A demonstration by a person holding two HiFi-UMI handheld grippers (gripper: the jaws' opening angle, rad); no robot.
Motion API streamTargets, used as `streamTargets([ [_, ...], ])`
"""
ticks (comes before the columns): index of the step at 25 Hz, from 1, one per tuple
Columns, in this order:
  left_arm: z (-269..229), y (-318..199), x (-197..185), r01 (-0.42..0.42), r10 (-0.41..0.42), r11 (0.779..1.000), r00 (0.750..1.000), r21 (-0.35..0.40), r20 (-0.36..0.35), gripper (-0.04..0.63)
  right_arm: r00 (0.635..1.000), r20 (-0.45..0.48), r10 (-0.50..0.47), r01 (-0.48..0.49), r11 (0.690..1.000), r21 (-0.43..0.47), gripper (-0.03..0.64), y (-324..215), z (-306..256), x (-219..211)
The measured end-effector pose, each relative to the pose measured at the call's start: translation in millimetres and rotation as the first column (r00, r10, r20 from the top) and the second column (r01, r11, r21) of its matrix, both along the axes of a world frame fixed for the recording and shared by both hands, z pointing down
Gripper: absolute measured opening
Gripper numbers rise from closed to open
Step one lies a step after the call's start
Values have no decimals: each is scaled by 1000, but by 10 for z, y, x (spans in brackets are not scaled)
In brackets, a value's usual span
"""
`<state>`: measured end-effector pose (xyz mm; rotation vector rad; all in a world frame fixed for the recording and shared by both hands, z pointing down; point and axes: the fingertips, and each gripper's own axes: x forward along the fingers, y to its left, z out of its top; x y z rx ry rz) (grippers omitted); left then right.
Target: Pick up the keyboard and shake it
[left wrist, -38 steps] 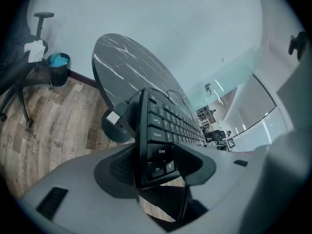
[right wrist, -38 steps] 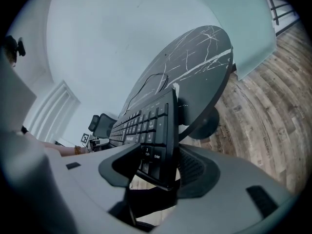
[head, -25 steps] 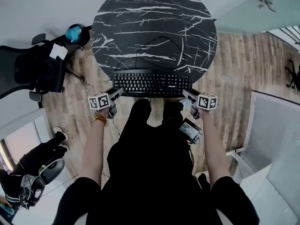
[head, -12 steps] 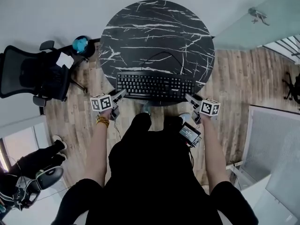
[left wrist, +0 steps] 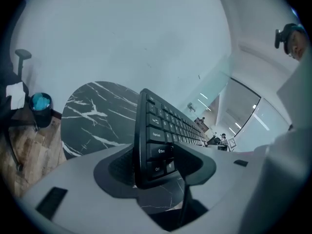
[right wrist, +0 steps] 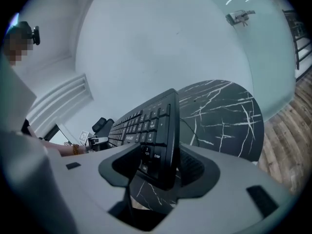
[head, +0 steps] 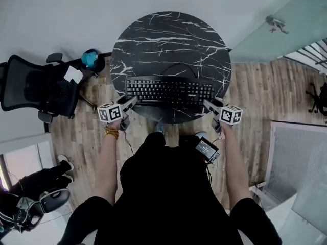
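While the person stands at the near edge of the round black marble table (head: 168, 34), both grippers hold the black keyboard (head: 168, 91) between them. The left gripper (head: 131, 102) has its jaws clamped on the keyboard's left end, by the Shift and Ctrl keys. The right gripper (head: 207, 105) grips the right end, by the Enter key. The keyboard hangs clear of the tabletop, over its near edge, keys up. A thin black cable (head: 176, 67) loops from its far side across the marble. An office chair (head: 36, 88) stands off the table's left edge.
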<state>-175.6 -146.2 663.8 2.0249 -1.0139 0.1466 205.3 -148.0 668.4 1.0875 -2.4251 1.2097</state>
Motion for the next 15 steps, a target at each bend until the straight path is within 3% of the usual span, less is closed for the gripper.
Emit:
streamTargets([
  [7, -626, -265, -50, -41, 30, 982, 998, 185, 62, 236, 999, -38, -33, 39, 986, 164, 227, -285, -543, -71],
  [11, -1061, -397, -89, -46, 22, 948, 997, 314, 81, 236, 998, -51, -36, 49, 958, 284, 227, -433, -955, -115],
  [15, -1433, -437, -82, -59, 12, 901, 994, 430, 110, 236, 995, -97, -38, 75, 905, 419, 227, -520, -1353, -106],
])
